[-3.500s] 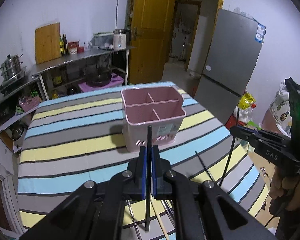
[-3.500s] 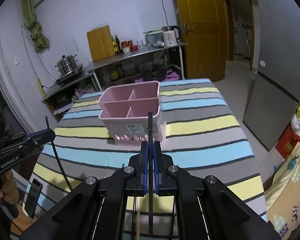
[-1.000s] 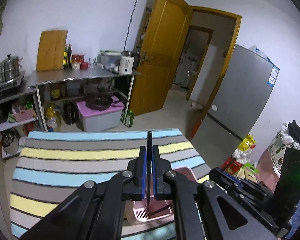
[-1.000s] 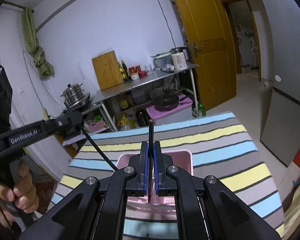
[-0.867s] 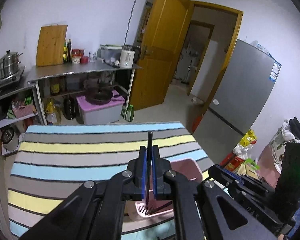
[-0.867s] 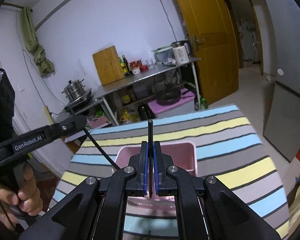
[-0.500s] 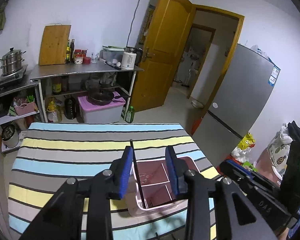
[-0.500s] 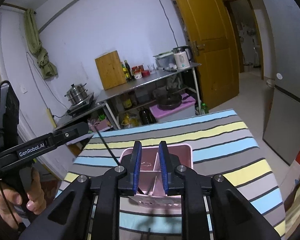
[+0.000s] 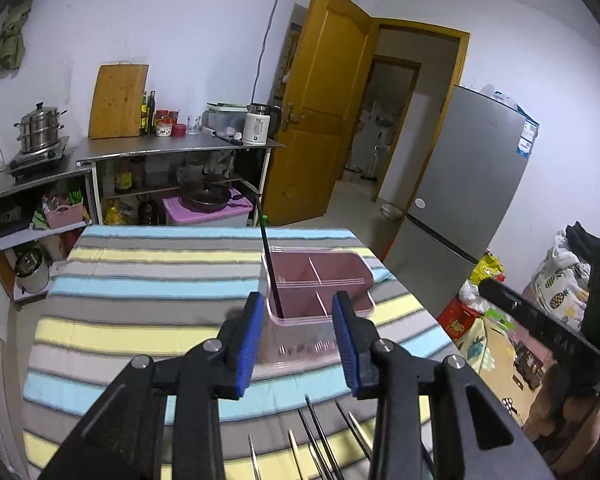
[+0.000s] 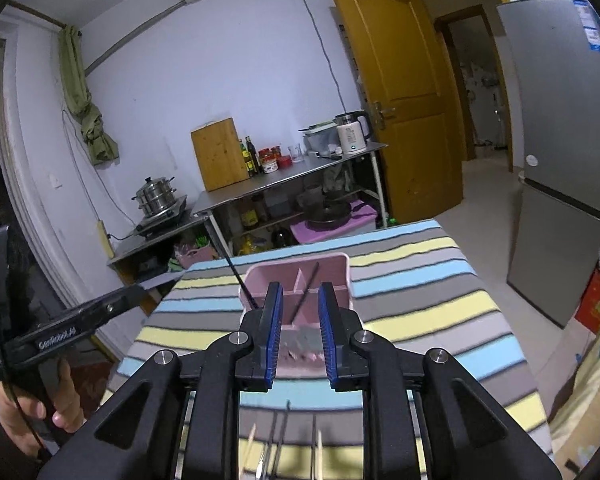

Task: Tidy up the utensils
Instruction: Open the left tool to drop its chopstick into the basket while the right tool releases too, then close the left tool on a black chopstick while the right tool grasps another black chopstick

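Observation:
A pink divided caddy [image 9: 320,280] [image 10: 332,264] stands on the striped tablecloth [image 9: 140,280] [image 10: 420,284]. One black chopstick [image 9: 270,264] leans in its near left compartment. In the right wrist view that chopstick [image 10: 240,280] tilts left and a second black chopstick [image 10: 306,290] stands in a middle compartment. My left gripper [image 9: 299,344] [image 10: 168,278] is open and empty, just short of the caddy. So is my right gripper [image 10: 300,332] [image 9: 486,286]. Several loose chopsticks [image 9: 316,440] [image 10: 280,436] lie on the cloth beneath the grippers.
A person's hands [image 10: 32,412] [image 9: 548,412] hold both grippers. Beyond the table's far edge stand a steel shelf [image 9: 172,152] with pots and bottles, a yellow door [image 9: 320,112] and a grey fridge [image 9: 468,200]. Bags [image 9: 556,292] lie on the floor at right.
Both grippers were shut on black chopsticks over the caddy. They have opened, leaving the chopsticks standing in the caddy, and have drawn back toward the table's near side.

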### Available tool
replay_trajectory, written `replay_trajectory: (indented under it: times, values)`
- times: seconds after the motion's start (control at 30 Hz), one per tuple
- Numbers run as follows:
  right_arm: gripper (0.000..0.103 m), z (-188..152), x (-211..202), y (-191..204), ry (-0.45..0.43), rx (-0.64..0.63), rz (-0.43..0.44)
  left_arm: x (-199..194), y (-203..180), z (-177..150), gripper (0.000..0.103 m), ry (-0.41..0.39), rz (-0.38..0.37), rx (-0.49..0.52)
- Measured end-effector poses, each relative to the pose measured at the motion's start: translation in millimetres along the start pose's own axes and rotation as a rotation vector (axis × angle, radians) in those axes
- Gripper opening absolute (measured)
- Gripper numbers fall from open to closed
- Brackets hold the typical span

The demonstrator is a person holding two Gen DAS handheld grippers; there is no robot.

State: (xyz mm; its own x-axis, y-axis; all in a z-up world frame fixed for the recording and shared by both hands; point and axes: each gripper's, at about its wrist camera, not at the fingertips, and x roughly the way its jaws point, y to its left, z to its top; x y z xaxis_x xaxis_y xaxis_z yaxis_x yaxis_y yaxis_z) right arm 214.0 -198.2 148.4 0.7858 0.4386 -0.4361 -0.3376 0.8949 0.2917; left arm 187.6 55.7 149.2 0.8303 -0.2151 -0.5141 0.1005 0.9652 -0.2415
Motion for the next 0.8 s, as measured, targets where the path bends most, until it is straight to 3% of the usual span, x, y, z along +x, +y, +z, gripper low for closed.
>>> replay_trajectory:
  times: [0.4,0.67,0.8]
  values:
    - [0.019,-57,-52,-7,0.043,-0.015,-0.006,-37,-10,-80,0.037,0.02,0.016,-0.024]
    - [0.019,-85,-55,-16,0.094,-0.02,-0.025,-34,-17,-112,0.037,0.086,-0.001,-0.029]
    - [0.019,-93,-52,-21,0.111,-0.018,-0.026,-29,-16,-125,0.03,0.115,-0.005,-0.033]
